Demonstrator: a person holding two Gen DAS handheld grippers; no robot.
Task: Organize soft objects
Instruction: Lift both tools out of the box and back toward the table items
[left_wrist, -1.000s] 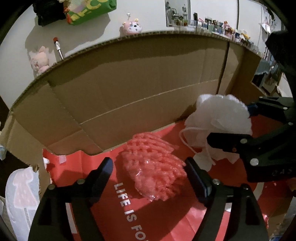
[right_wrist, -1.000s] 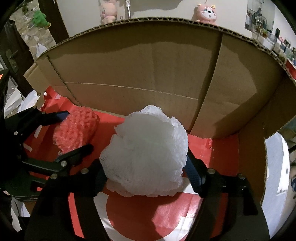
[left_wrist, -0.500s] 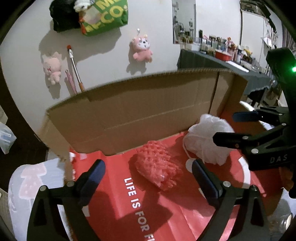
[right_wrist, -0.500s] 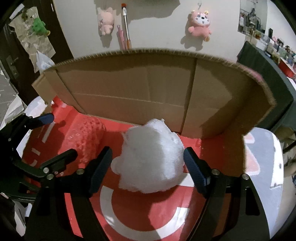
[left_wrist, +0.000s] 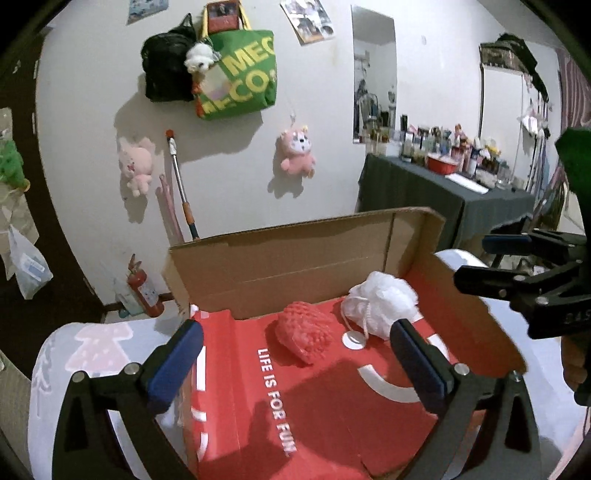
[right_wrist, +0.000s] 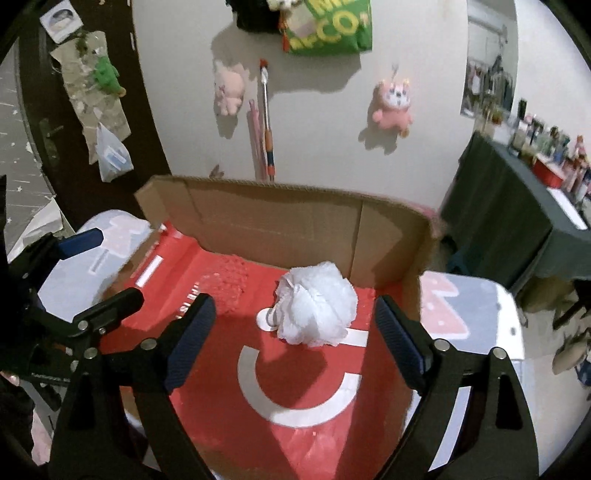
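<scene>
A red-lined cardboard box (left_wrist: 295, 269) (right_wrist: 391, 251) stands open on a pale table. Inside lie a red foam net (left_wrist: 308, 332) (right_wrist: 225, 280) and, to its right, a white mesh bath pouf (left_wrist: 380, 302) (right_wrist: 316, 302). My left gripper (left_wrist: 293, 360) is open and empty, held above and back from the red net. My right gripper (right_wrist: 295, 332) is open and empty, above and back from the pouf. The right gripper also shows in the left wrist view (left_wrist: 509, 266), and the left gripper in the right wrist view (right_wrist: 88, 280).
The box's back flap stands upright behind the objects. Pink plush toys (left_wrist: 297, 153) and a green bag (left_wrist: 240, 77) hang on the wall. A dark-clothed table (left_wrist: 443, 195) with many small items stands to the right. A fire extinguisher (left_wrist: 146, 290) is on the floor.
Both grippers let go and pulled up and back out of the box. The red net and white pouf stay lying on the box floor.
</scene>
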